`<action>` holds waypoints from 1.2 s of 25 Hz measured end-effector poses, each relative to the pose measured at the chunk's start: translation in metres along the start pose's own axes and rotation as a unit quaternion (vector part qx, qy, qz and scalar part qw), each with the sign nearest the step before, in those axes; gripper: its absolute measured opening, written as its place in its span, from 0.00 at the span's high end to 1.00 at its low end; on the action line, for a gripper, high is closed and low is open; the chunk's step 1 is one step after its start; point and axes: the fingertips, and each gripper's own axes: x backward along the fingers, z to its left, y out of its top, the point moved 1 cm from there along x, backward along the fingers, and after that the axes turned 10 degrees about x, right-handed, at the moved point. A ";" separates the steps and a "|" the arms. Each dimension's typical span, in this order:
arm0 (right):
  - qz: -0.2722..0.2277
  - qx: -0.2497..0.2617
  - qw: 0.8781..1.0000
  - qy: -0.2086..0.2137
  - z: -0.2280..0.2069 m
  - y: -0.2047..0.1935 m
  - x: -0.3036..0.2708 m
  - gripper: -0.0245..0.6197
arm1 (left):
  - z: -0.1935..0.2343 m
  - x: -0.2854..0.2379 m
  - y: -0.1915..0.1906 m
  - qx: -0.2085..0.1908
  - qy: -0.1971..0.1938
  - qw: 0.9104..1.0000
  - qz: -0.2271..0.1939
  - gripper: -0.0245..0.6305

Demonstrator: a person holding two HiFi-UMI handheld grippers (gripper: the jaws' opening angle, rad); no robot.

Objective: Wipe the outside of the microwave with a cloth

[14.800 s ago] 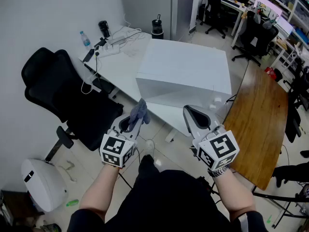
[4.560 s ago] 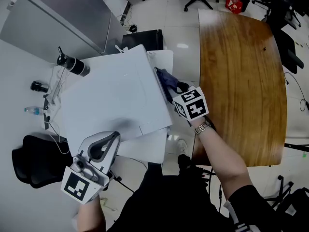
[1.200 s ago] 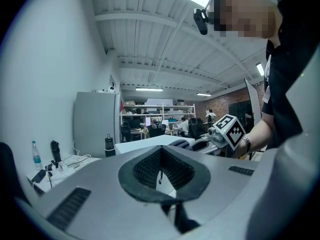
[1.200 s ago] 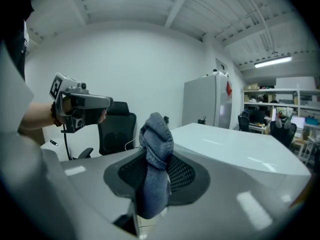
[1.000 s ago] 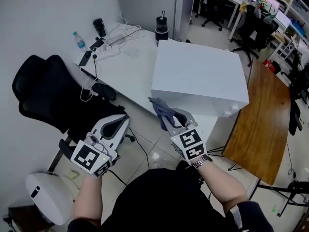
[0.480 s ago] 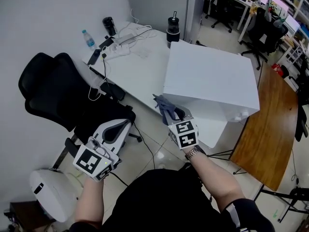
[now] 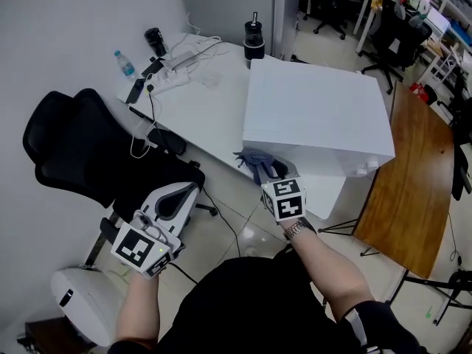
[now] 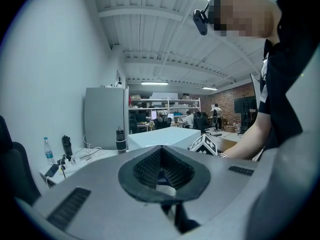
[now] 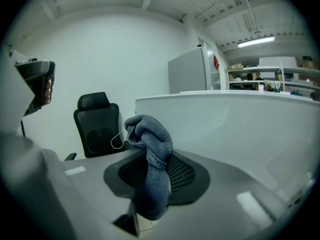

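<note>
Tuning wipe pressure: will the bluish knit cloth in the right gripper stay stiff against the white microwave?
Likely floppy: the bluish knit cloth slumps in folds from the right gripper. Probably light: one pinch holds it. Its ribbed weave should drag, not slide, on the white microwave.

Left gripper [image 7: 186, 190] closed low, right gripper [image 7: 267, 169] clamped
</note>
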 end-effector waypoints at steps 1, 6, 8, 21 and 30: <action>0.001 -0.002 1.000 -0.004 -0.003 -0.002 0.002 0.80 | -0.001 -0.001 0.000 0.000 -0.003 1.000 0.000 0.96; 0.005 -0.007 1.000 -0.027 -0.020 -0.007 0.017 0.80 | -0.007 -0.009 0.000 0.001 -0.018 1.000 -0.001 0.96; 0.007 -0.010 0.999 -0.037 -0.029 -0.011 0.023 0.80 | -0.011 -0.015 0.001 0.001 -0.026 1.000 -0.001 0.96; 0.016 -0.028 0.995 -0.089 -0.088 -0.034 0.070 0.80 | -0.044 -0.048 0.007 -0.005 -0.060 0.998 -0.002 0.96; 0.021 -0.040 0.992 -0.116 -0.137 -0.052 0.108 0.80 | -0.080 -0.077 0.014 -0.010 -0.076 0.997 -0.001 0.96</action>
